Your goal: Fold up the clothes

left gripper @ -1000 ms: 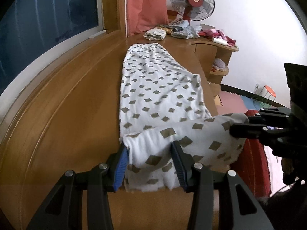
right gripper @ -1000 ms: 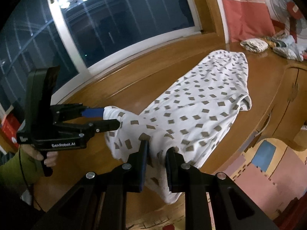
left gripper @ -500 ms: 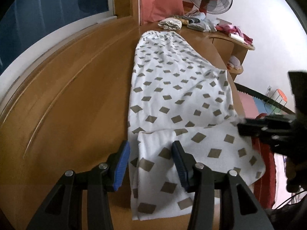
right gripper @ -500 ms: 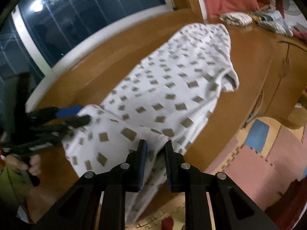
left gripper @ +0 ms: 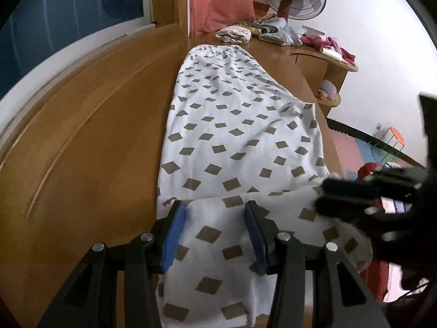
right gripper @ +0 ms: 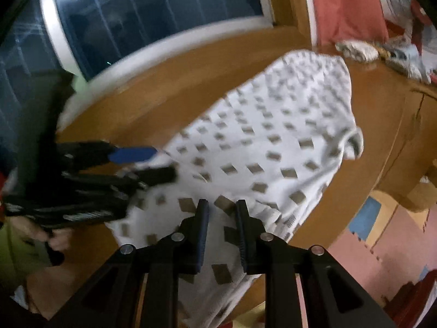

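Lying lengthwise on the wooden platform (left gripper: 90, 142), the white diamond-print garment (left gripper: 235, 125) is seen with its gathered end towards the far pile of clothes (left gripper: 237, 33) and its near end doubled over onto itself. A first fold is judged to be only begun (the turned-over flap covers a small part of the cloth). The left gripper (left gripper: 215, 218) is held with its blue pads apart, the folded edge lying slack between them and not pinched. The right gripper (right gripper: 220, 213) is opening, with cloth between its jaws; whether the pads press on it cannot be told. Most of the folding is judged to be left: the long body is spread flat, and one side hangs over the platform's edge.
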Demonstrator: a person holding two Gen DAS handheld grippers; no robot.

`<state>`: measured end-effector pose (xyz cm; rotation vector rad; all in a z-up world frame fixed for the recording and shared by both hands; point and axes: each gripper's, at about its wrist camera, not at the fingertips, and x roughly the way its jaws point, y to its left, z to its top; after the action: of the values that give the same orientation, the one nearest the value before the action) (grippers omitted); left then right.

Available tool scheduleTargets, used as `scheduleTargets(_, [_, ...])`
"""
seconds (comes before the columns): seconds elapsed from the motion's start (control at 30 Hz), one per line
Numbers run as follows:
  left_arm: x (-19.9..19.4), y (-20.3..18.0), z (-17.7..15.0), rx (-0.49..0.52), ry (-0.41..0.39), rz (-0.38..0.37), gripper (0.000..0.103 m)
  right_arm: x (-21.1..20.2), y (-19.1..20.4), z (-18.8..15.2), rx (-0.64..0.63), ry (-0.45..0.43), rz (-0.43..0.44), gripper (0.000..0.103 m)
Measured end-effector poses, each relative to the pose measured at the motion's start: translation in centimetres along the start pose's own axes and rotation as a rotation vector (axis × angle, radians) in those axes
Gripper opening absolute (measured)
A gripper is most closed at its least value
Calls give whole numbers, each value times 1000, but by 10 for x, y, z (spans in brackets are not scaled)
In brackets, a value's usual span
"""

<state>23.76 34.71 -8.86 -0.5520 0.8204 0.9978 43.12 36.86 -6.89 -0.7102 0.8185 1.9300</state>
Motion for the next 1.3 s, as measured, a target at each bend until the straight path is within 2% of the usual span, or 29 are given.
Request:
scheduleTargets(0.1, [2, 2, -2, 8, 2, 3, 47, 2, -15, -1, 61, -6, 42, 20])
scheduleTargets(0.23, [-7, 12, -6, -10, 6, 6, 47, -2, -13, 0, 42, -3, 23, 20])
scheduleTargets(0.4, [-34, 23, -24, 1, 14, 36, 47, -20, -10, -1, 61, -6, 24, 27])
scheduleTargets(0.57, [-60, 33, -54, 47, 31, 38, 48, -49, 3, -18, 14, 0, 24, 40])
scheduleTargets(0.8, [-50, 39, -70, 45, 59, 13, 49, -44, 28, -54, -71, 103, 11, 41])
scheduleTargets(1.03, [-48, 38, -72, 67, 34, -17, 48, -28, 36, -59, -104, 112, -14, 41])
scheduleTargets(1.1, [-45, 36, -71, 66, 21, -42, 42, -26, 38, -57, -117, 108, -25, 40])
scheduleTargets(1.13, [-44, 35, -70, 60, 23, -66, 22, -25, 40, -56, -129, 108, -37, 29])
scheduleTargets(1.17, [-43, 33, -68, 60, 21, -73, 13, -25, 43, -54, -144, 104, -51, 16])
scheduleTargets(1.2, [-45, 29, -67, 73, 12, -51, 7, -28, 44, -53, -155, 96, -59, 14])
scheduleTargets(1.3, [-56, 25, -64, 113, -14, 23, 4, -35, 49, -49, -180, 75, -86, 11])
